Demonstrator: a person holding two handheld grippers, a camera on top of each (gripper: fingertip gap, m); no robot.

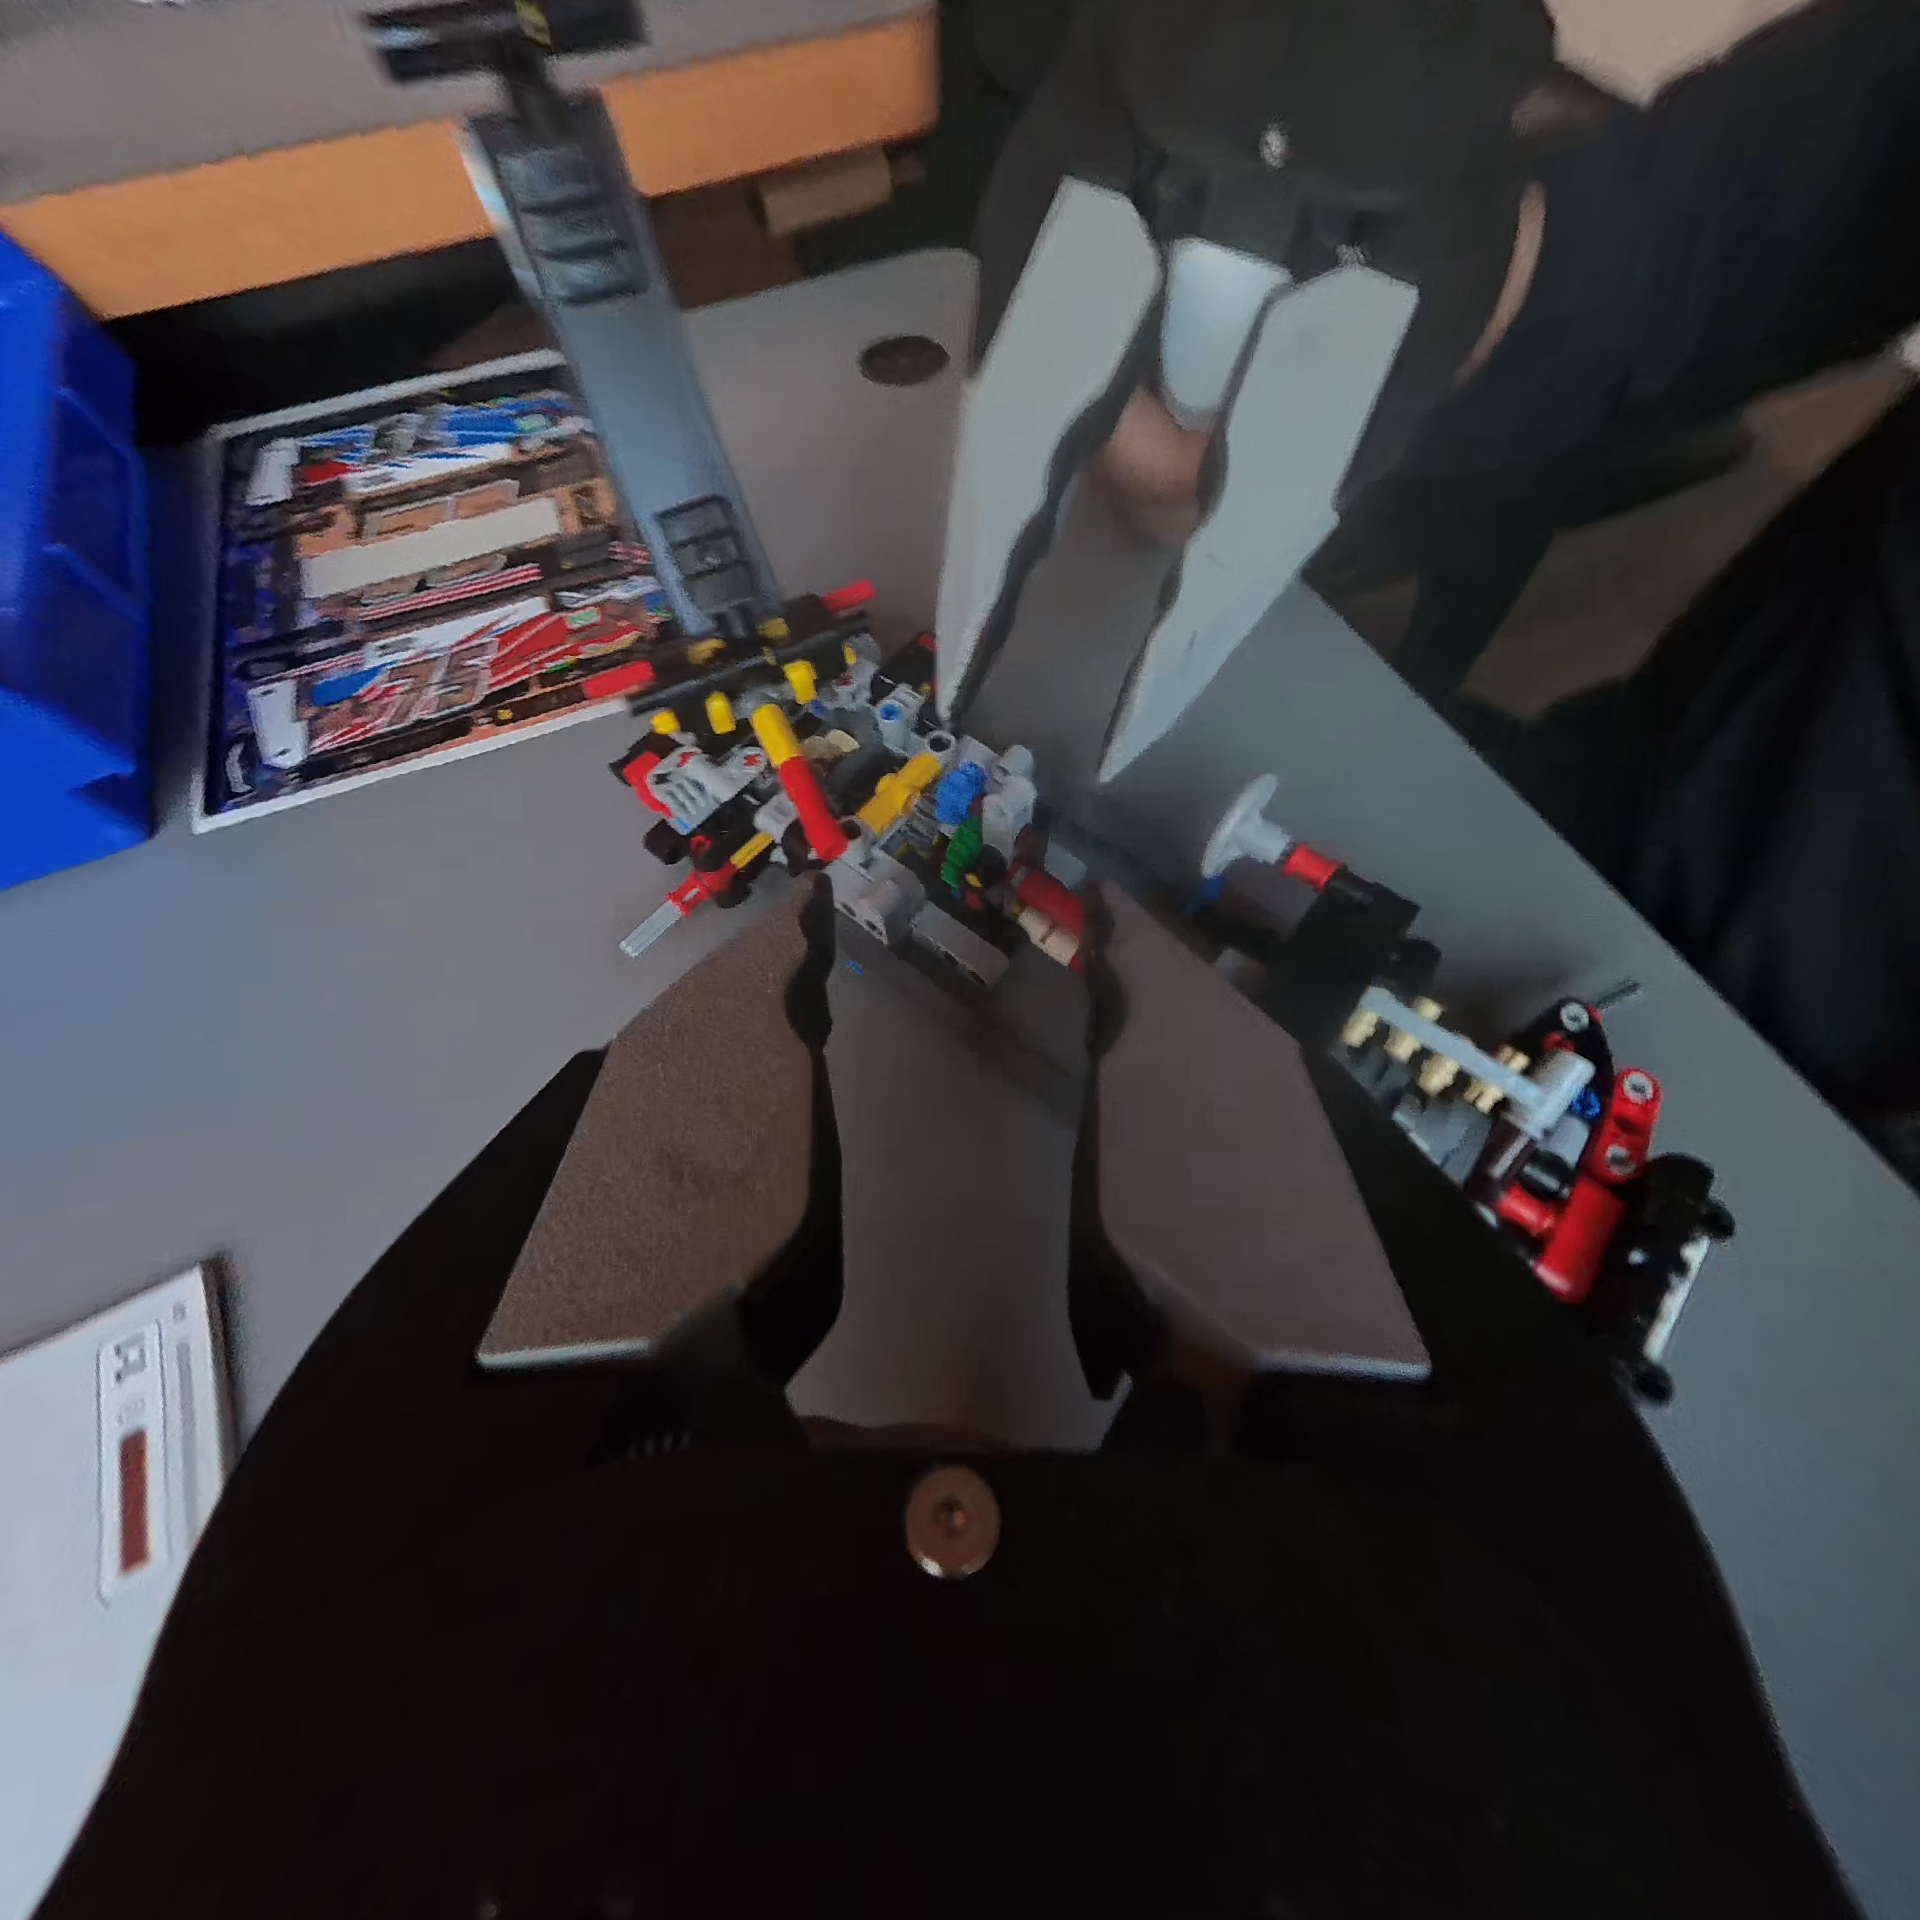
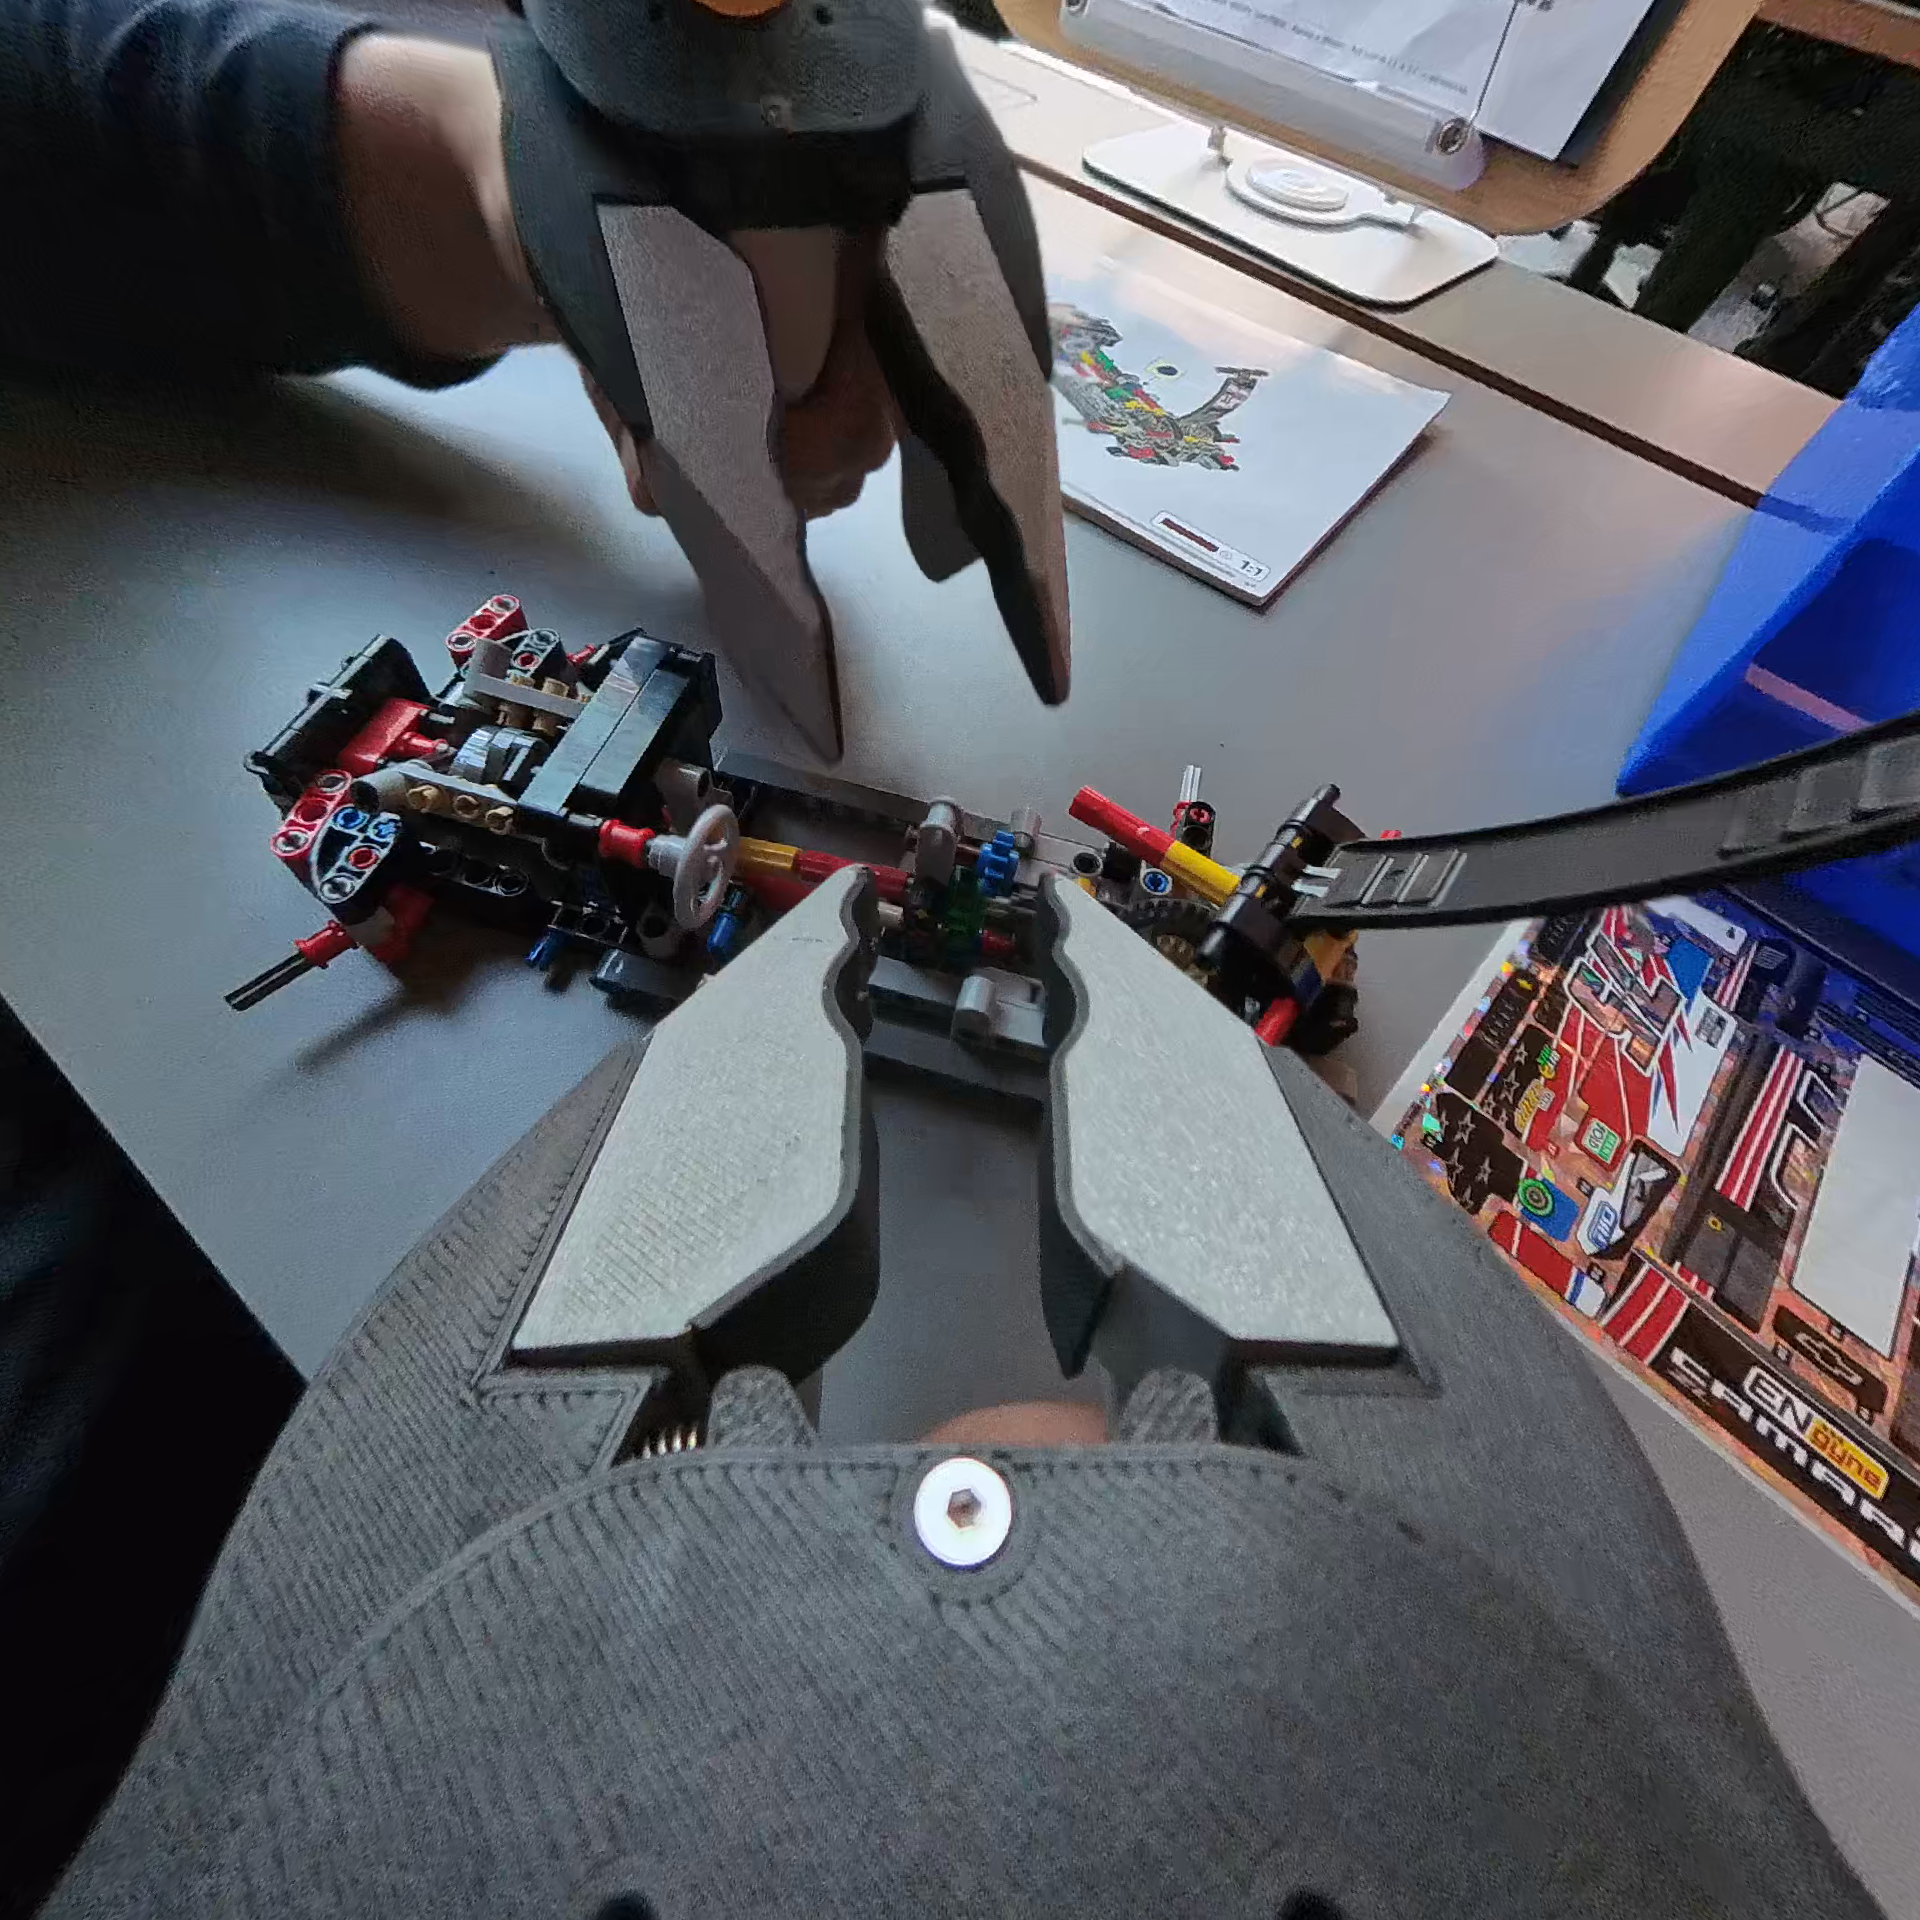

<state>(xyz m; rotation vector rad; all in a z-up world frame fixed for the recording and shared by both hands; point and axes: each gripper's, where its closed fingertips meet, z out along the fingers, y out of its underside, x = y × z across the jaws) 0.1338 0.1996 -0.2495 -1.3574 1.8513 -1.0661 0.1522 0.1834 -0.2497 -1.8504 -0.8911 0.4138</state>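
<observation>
right gripper was seen closest, its grey fingers partly apart and set down on the middle of the toy car frame. a dark block on the near side of the frame was straddled by the two fingers and looked touched on both sides, but whether it was pinched could not be told. left gripper was held just behind the frame with its brown-faced fingers spread wide and nothing between them. one fingertip was nearly at the frame's far edge.

the frame was laid lengthwise on the grey table. gears, red and yellow rods and a grey steering wheel were already fitted. a long black ridged strip was stuck out from the right end of the frame, over the sticker sheet. no wheels or body shell were seen fitted, so the build was judged part done.

the sticker sheet was covered in red, white and blue racing-style decals with lettering and logos, not copied here. two pale blank patches were noted on it. an open booklet with a drawing of the build and a small label was laid beyond the left gripper. a blue bin was set at the right edge.
</observation>
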